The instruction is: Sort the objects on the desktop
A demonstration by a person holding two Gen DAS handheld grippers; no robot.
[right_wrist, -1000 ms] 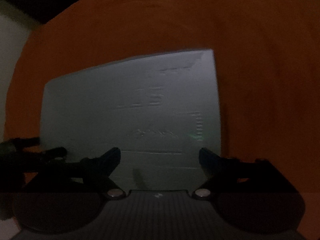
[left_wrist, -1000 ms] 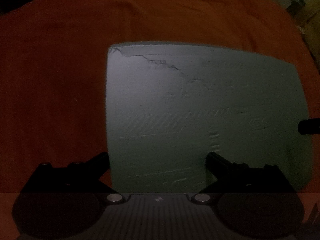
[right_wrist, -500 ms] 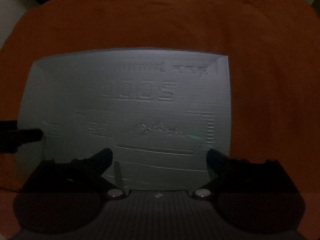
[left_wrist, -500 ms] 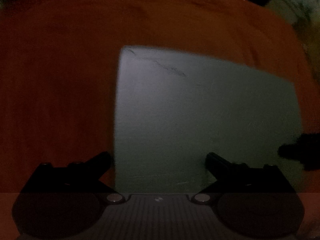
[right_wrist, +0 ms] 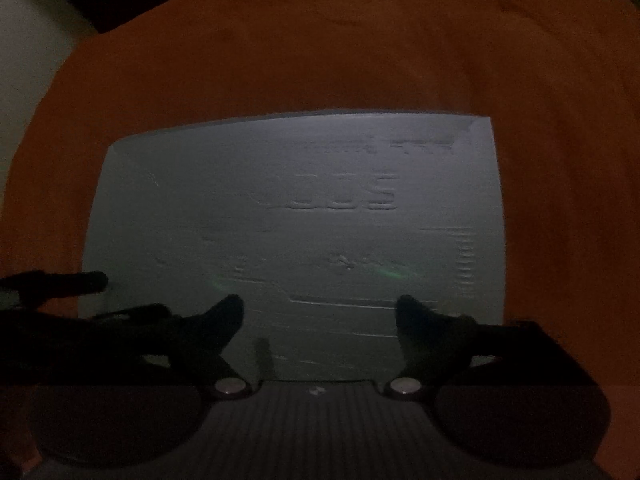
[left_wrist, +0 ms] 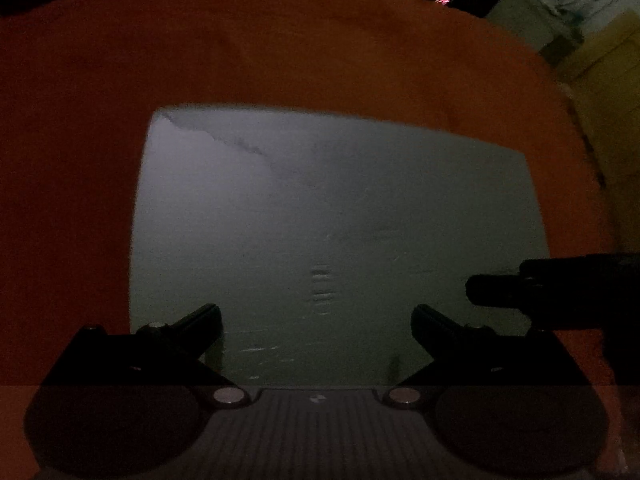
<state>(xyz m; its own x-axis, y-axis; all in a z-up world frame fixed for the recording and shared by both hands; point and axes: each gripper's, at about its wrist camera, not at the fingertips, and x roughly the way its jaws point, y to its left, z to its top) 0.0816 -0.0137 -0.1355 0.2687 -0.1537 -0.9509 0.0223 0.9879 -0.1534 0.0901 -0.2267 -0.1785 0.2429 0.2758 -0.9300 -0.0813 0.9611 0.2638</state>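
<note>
A flat grey embossed mat [left_wrist: 332,216] lies on an orange cloth [left_wrist: 280,48]; it also shows in the right wrist view [right_wrist: 296,216] with raised lettering. My left gripper [left_wrist: 316,316] is open and empty over the mat's near edge. My right gripper [right_wrist: 320,308] is open and empty over the mat's near edge. The right gripper's finger shows at the right of the left wrist view [left_wrist: 520,288]; the left gripper's finger shows at the left of the right wrist view [right_wrist: 72,284]. The scene is very dim.
The orange cloth [right_wrist: 360,40] covers the table around the mat. Beyond the cloth's far edge are dark clutter, a pale box [left_wrist: 532,20] and a yellowish surface [left_wrist: 612,80] at the right.
Both cameras have pulled back a little and the mat sits lower and more centred. The other gripper's finger has come further into each view. Both grippers stay open.
</note>
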